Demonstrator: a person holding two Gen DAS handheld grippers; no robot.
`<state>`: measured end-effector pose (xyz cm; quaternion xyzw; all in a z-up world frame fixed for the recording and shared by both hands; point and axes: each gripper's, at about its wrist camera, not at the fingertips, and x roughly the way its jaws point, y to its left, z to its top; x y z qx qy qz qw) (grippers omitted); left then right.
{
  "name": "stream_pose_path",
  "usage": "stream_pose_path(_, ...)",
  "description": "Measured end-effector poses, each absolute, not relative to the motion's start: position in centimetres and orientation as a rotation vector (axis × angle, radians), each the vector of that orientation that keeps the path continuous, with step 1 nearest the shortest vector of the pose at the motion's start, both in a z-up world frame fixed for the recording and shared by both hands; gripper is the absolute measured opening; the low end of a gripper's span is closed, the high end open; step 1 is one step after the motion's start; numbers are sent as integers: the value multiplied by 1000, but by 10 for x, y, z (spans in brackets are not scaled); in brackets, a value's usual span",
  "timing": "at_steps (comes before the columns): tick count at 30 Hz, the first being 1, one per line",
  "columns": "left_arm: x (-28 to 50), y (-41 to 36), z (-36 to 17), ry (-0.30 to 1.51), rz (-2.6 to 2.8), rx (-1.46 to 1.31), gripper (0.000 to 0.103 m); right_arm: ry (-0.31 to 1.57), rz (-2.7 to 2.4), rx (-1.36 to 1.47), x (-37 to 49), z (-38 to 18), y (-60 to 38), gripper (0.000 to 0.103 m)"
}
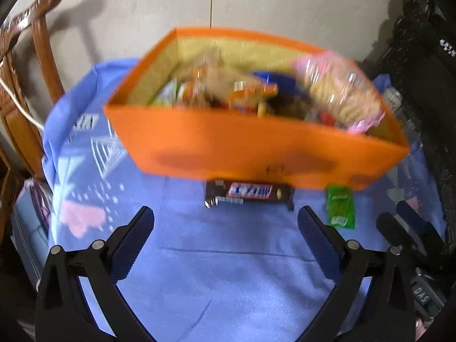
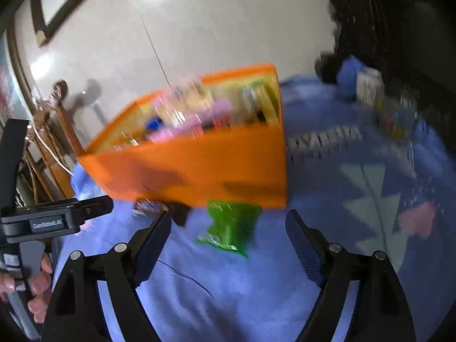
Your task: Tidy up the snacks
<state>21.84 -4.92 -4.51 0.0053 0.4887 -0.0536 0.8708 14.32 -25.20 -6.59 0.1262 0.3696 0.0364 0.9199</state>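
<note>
Both hand-held grippers gaping, empty | chocolate bar (image 1: 249,193), green packet (image 2: 229,226) at orange box (image 1: 228,148) front edge | cloth (image 1: 222,270) bare below

A brown chocolate bar wrapper (image 1: 248,193) reads "Snickers", upside down. A black handheld device (image 2: 48,223) is labelled "GenRobot.AI".

Pale glossy floor tiles (image 1: 256,5) shine under ceiling light beyond my blue patterned tablecloth (image 1: 213,256). A carved wooden chair (image 1: 31,65) stands left; dark furniture (image 2: 399,28) looms right.
</note>
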Motion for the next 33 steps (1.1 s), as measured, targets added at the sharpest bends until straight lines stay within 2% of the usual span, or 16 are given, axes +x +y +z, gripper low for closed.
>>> stream_pose_path(11,236,-64,-86,1087,-49,28,99,883,15,142,180,-103,-232,83)
stream_pose_path(12,239,-65,-90,1099,-53,24,99,897,18,140,182,-108,-231,79)
stream_pose_path(13,241,-67,-93,1105,-47,26,99,913,29,143,184,-113,-231,69)
stream_pose_path(14,243,-68,-95,1105,-44,25,99,917,38,135,184,-115,-229,66)
stream_pose_path(15,245,-70,-96,1104,-46,19,99,914,47,125,184,-115,-227,45)
stream_pose_path(16,246,-72,-96,1105,-49,13,99,917,63,140,184,-115,-228,41)
stream_pose_path(21,250,-86,-96,1105,-71,4,99,922,94,216,180,-115,-241,36)
stream_pose_path(33,279,-104,-117,1156,-47,-5,99,935,133,259,190,-121,-255,36)
